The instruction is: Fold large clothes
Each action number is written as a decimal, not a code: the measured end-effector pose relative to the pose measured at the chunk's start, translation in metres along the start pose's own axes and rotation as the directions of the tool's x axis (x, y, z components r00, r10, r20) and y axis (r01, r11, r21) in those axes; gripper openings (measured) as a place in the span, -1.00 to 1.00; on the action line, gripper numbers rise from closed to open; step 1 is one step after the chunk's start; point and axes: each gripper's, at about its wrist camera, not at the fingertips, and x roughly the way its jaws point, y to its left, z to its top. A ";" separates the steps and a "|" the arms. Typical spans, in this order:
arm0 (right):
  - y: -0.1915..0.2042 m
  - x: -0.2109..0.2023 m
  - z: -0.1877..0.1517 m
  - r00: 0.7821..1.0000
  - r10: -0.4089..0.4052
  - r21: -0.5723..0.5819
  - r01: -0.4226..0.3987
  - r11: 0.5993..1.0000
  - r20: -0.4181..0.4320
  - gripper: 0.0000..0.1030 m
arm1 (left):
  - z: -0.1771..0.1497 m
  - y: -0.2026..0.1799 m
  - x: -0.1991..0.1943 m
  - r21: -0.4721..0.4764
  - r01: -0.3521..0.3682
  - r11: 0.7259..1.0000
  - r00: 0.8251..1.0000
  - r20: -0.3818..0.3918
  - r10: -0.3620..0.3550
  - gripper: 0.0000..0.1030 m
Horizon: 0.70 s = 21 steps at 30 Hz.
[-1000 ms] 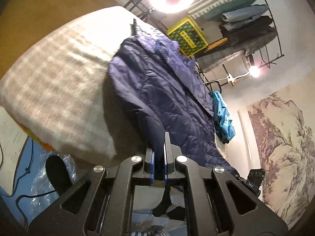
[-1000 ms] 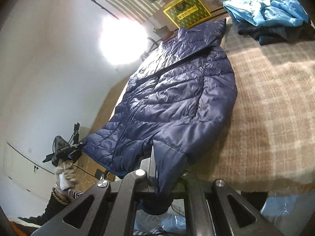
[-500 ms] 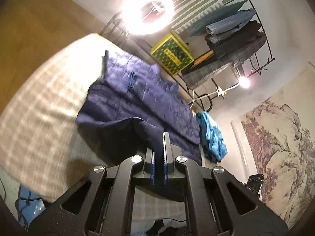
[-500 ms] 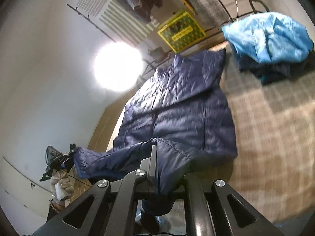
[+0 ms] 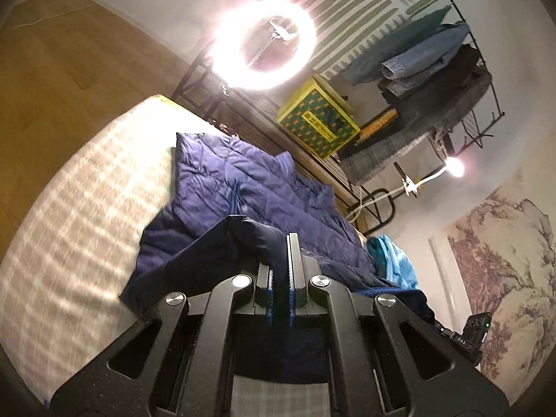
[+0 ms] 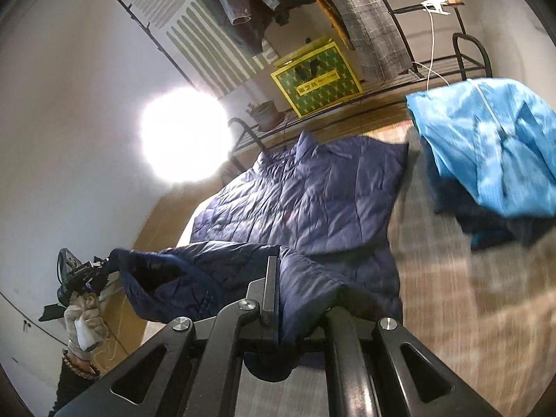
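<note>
Now my left gripper [image 5: 280,271] and right gripper [image 6: 283,299] both clamp the navy jacket's [image 6: 312,201] hem, raised lower-centre above the bed [image 5: 80,215].

- A beige plaid bed cover [image 5: 80,208] lay spread across the bed.
- A glowing ring light [image 5: 264,43] stood beyond it.
- A yellow-and-green patterned box [image 6: 316,80] sat on a black metal rack [image 5: 486,80] hung with dark clothes.
- A crumpled light-blue garment [image 6: 493,146] rested on the cover.

Ring light [image 5: 264,40] blows out w/ glare in both views; small lamp [image 5: 456,166] too. Motion blur on plaid bed cover [image 6: 469,295]; fisheye edges dark.
</note>
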 end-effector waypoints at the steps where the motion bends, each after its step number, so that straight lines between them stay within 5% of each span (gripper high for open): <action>1: -0.001 0.007 0.008 1.000 -0.008 -0.005 0.008 1.000 0.001 -0.97 | 0.006 0.000 0.009 0.002 -0.009 1.000 1.000 0.001 0.009 -0.93; 16: -0.061 0.150 0.080 0.983 -0.148 0.013 0.150 0.989 -0.108 -0.97 | 0.048 0.034 0.186 -0.008 -0.181 0.983 0.981 -0.068 0.180 -0.93; 21: -0.077 0.182 0.083 0.973 -0.156 0.006 0.159 0.987 -0.168 -0.90 | 0.049 0.052 0.216 -0.043 -0.154 0.987 0.984 -0.098 0.149 -0.92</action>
